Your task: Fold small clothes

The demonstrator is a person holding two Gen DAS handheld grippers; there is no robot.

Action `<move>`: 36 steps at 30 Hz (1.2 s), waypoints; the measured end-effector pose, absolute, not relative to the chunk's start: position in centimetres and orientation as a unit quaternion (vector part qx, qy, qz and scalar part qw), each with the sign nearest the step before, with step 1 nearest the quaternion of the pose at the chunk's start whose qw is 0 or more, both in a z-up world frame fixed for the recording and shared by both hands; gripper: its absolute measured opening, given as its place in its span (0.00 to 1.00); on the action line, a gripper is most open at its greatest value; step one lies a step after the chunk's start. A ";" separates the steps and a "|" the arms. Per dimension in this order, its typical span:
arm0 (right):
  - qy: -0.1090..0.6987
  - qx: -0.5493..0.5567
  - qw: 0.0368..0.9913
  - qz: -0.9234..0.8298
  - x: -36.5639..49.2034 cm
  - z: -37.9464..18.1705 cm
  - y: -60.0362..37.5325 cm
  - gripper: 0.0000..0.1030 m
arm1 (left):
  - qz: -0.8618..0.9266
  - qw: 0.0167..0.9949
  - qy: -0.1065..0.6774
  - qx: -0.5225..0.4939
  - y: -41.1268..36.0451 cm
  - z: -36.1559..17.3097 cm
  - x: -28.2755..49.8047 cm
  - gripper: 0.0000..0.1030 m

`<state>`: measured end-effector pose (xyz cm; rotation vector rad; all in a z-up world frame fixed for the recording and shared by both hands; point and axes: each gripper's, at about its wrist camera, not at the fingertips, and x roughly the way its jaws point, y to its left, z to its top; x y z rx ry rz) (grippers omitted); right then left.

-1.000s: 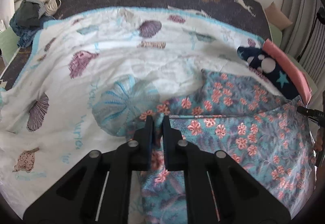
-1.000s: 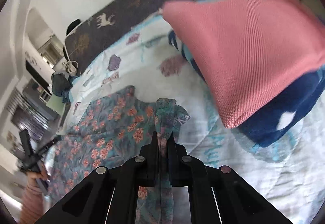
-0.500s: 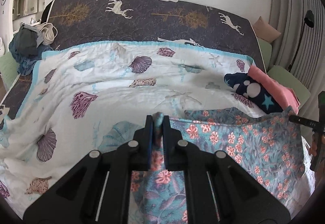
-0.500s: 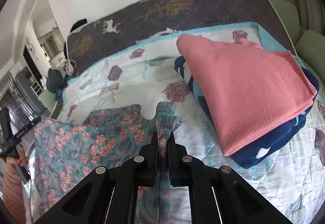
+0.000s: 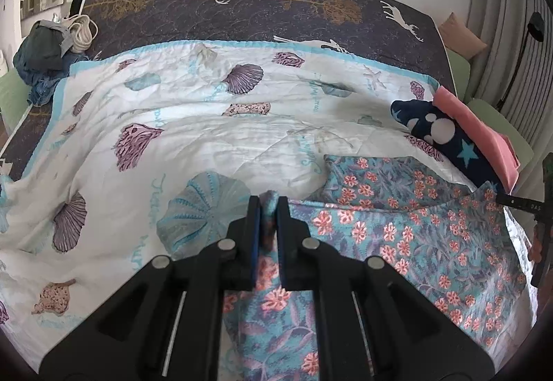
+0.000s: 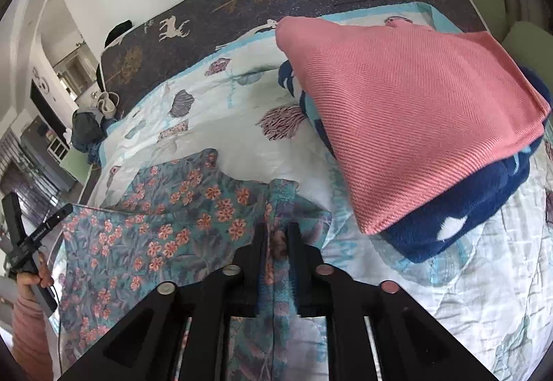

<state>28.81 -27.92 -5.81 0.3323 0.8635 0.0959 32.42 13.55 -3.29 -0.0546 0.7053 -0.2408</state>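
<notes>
A teal floral garment (image 5: 397, 229) with orange flowers lies spread on the seashell quilt (image 5: 207, 139). My left gripper (image 5: 268, 204) is shut on a pinched fold at the garment's left edge and holds it a little off the bed. In the right wrist view the same garment (image 6: 179, 218) stretches away to the left. My right gripper (image 6: 278, 232) has a strip of its right edge between the jaws. Those jaws are opening, and a gap shows beside the cloth.
A folded pink cloth (image 6: 408, 104) lies on a folded navy star-print fleece (image 6: 466, 218) just right of the garment. A dark deer-print cover (image 5: 276, 11) spans the far side of the bed. Dark clothes (image 5: 41, 59) are piled at the far left corner. A hand (image 6: 31, 277) shows at the left edge.
My left gripper has lifted the garment's edge a little. The right gripper's jaws, clamped on the cloth before, have parted around it.
</notes>
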 end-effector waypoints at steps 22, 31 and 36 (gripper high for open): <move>0.300 0.143 0.942 0.050 28.5 1.0 -27.8 0.04 | -0.112 0.950 0.288 -0.049 14.7 0.8 31.9 0.09; 0.319 0.081 0.944 0.002 35.9 0.7 -26.6 0.05 | -0.060 0.947 0.314 -0.030 13.1 -0.3 40.7 0.10; 0.396 0.087 0.914 -0.012 39.9 -4.8 -26.1 0.09 | -0.026 0.916 0.399 -0.027 12.2 -6.9 44.3 0.11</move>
